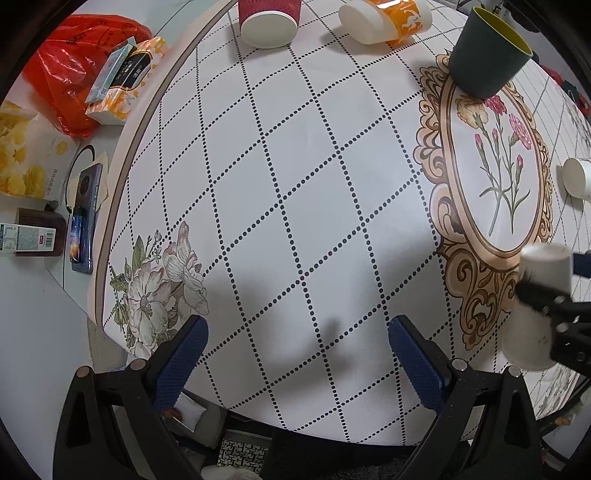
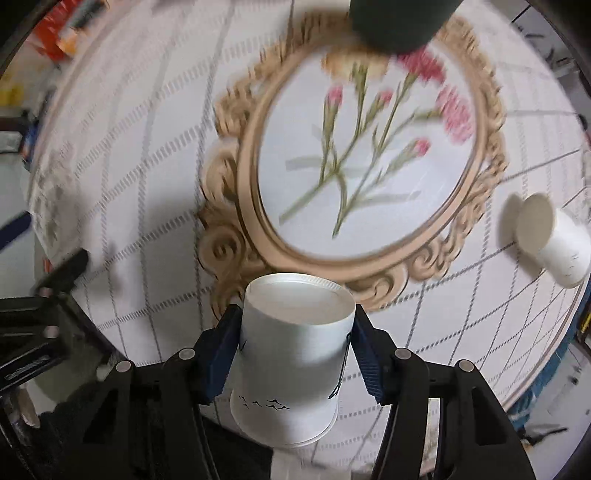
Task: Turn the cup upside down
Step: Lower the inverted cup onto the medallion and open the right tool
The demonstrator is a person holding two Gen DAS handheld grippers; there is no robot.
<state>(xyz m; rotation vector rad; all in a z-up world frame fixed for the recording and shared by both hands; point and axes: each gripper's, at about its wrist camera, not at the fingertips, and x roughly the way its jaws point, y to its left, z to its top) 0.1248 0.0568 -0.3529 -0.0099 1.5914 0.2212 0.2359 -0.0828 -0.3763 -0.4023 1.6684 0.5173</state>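
Observation:
My right gripper (image 2: 293, 341) is shut on a white paper cup (image 2: 291, 362) printed with small black birds. The cup's closed base points away from me and its rim is nearest the camera, above the near edge of the round table (image 2: 147, 184). The same cup (image 1: 537, 306) shows at the right edge of the left wrist view, held between the right gripper's fingers. My left gripper (image 1: 295, 354) is open and empty, above the table's near edge (image 1: 258, 184).
A dark green cup (image 1: 487, 55) stands upright at the far side. A red ribbed cup (image 1: 267, 22) and an orange-white cup (image 1: 384, 20) are at the back. A small white cup (image 2: 554, 243) lies on its side at right. A red bag (image 1: 74, 74), boxes and a phone (image 1: 83, 221) lie left.

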